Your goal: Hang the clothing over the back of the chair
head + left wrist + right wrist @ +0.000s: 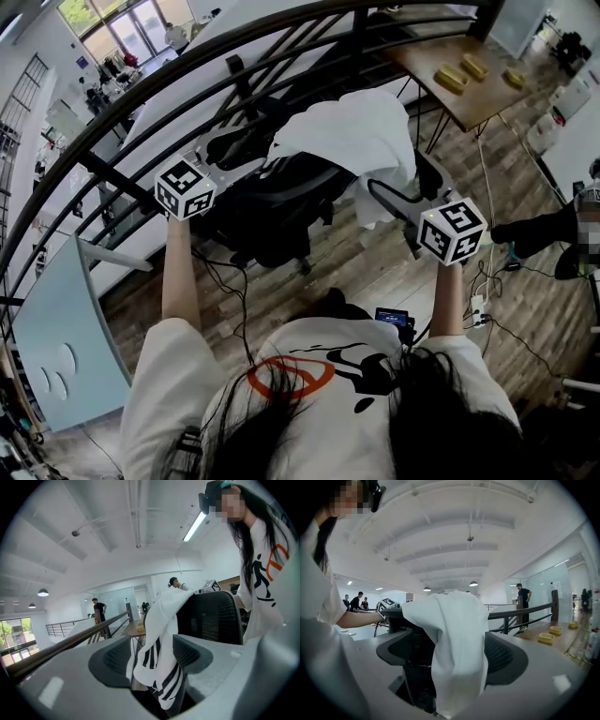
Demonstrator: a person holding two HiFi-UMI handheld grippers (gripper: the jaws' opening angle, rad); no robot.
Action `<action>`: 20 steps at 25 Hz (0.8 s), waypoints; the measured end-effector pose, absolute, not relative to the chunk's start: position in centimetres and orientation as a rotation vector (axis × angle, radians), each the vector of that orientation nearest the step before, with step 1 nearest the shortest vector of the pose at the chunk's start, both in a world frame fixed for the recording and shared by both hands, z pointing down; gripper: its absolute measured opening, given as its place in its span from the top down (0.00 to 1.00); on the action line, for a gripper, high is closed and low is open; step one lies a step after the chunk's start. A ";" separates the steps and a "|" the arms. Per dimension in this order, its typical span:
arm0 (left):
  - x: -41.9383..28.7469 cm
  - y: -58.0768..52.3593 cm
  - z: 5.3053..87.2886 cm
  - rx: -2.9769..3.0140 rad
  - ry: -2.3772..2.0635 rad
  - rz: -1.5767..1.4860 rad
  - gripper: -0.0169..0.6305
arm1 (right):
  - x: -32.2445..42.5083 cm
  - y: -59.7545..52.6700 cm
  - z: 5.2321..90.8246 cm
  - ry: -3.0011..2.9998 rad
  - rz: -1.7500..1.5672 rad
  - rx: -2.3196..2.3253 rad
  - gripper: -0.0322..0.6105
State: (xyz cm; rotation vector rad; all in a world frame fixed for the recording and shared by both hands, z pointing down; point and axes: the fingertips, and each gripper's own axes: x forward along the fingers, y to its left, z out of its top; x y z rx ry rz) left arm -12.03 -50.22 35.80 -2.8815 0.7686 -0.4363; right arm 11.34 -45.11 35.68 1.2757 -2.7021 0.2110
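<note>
A white garment (361,136) with black stripes lies draped over the back of a black mesh office chair (272,216). My left gripper (246,155) is at the chair's left side and my right gripper (408,187) at its right. In the left gripper view the striped end of the garment (157,663) hangs down between the wide-apart jaws of the left gripper (152,656), in front of the chair back (211,618). In the right gripper view a plain white fold of the garment (457,639) hangs between the spread jaws of the right gripper (459,656). Both grippers are open.
A black metal railing (141,103) curves behind the chair. A wooden table (441,52) with yellow trays (450,78) stands at the back right. Cables and a power strip (478,309) lie on the wood floor. Someone's dark shoe (534,230) is at the right.
</note>
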 end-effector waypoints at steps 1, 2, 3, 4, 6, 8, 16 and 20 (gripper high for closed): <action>-12.3 -49.9 35.2 -2.872 0.790 -0.416 0.53 | 11.3 -44.6 35.5 -2.701 0.203 1.284 0.18; -12.7 -49.5 34.6 -2.861 0.811 -0.396 0.53 | 11.1 -44.2 35.3 -2.701 0.194 1.290 0.21; -13.0 -49.2 34.0 -2.847 0.832 -0.382 0.53 | 11.0 -43.8 35.1 -2.700 0.185 1.297 0.23; -13.3 -48.9 33.4 -2.829 0.852 -0.377 0.53 | 10.8 -43.4 35.0 -2.699 0.176 1.304 0.25; -13.6 -48.1 32.2 -2.785 0.879 -0.386 0.53 | 10.6 -42.7 34.7 -2.695 0.160 1.324 0.29; -13.6 -47.2 30.7 -2.748 0.884 -0.394 0.54 | 10.2 -42.0 34.3 -2.690 0.149 1.349 0.33; -12.6 -41.0 26.6 -2.725 0.848 -0.300 0.58 | 7.4 -37.5 32.6 -2.727 0.110 1.397 0.56; -12.2 -38.0 27.1 -2.751 0.836 -0.249 0.62 | 4.6 -34.8 32.9 -2.749 0.103 1.358 0.65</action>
